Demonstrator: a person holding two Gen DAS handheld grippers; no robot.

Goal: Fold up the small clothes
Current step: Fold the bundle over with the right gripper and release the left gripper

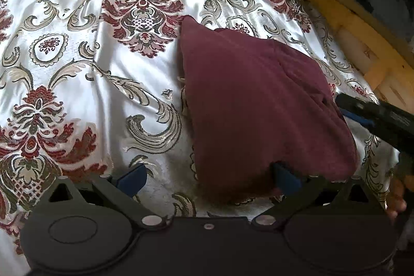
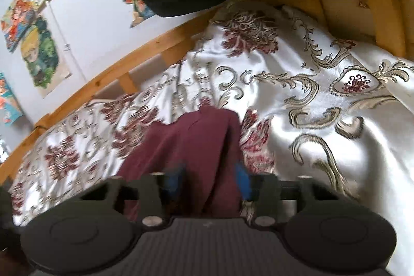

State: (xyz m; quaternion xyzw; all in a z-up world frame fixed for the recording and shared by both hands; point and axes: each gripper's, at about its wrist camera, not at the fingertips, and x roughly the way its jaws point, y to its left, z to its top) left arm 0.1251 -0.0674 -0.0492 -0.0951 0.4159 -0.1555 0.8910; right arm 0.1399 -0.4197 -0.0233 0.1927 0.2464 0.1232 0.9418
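Lying between the half-open right gripper [image 2: 207,180] fingers (not pinched): maroon garment [image 2: 186,141].

No words, labels or numbers can be read; the wall posters [image 2: 38,53] show only coloured cartoon pictures.

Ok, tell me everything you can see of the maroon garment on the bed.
The maroon garment is soft knit-looking cloth, plain dark red, lying folded in layers on the patterned bedspread, with a seam-like ridge running along it. Its near edge lies between the left gripper and its open fingers. The right gripper straddles a raised fold at the right side.
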